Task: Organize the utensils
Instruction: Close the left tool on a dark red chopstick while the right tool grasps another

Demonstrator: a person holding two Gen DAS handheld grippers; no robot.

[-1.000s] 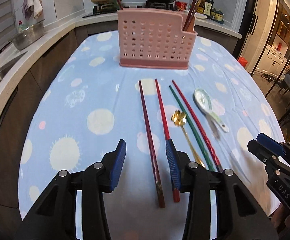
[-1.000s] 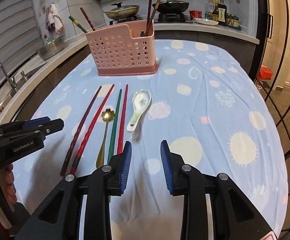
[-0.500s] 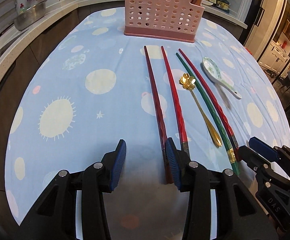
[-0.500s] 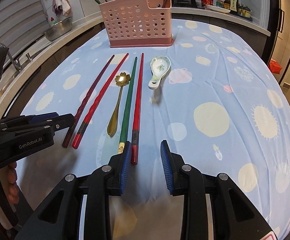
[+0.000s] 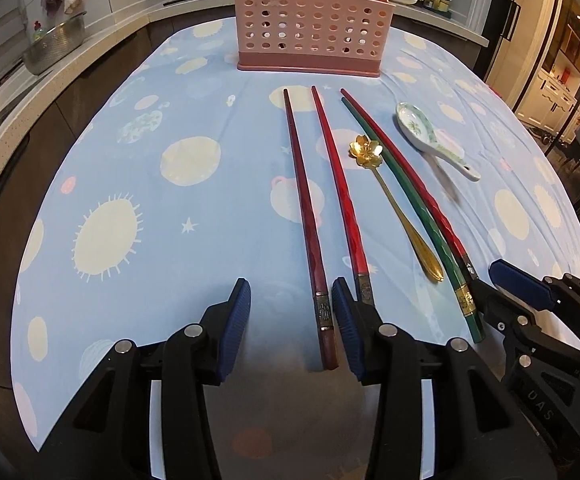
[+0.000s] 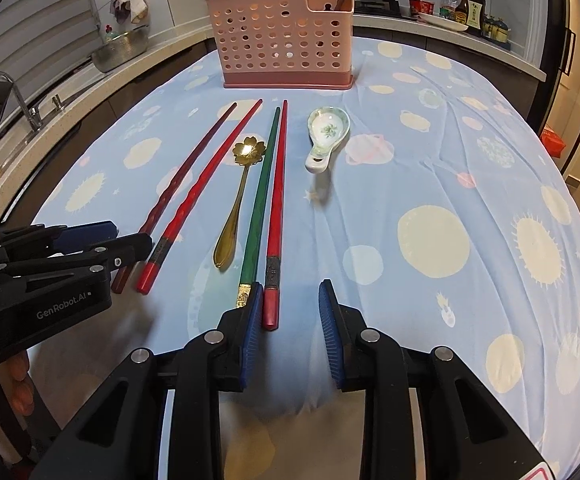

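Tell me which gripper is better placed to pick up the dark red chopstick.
Left. The dark red chopstick's end lies between the left gripper's open fingers; the right gripper is over the bright red chopstick.
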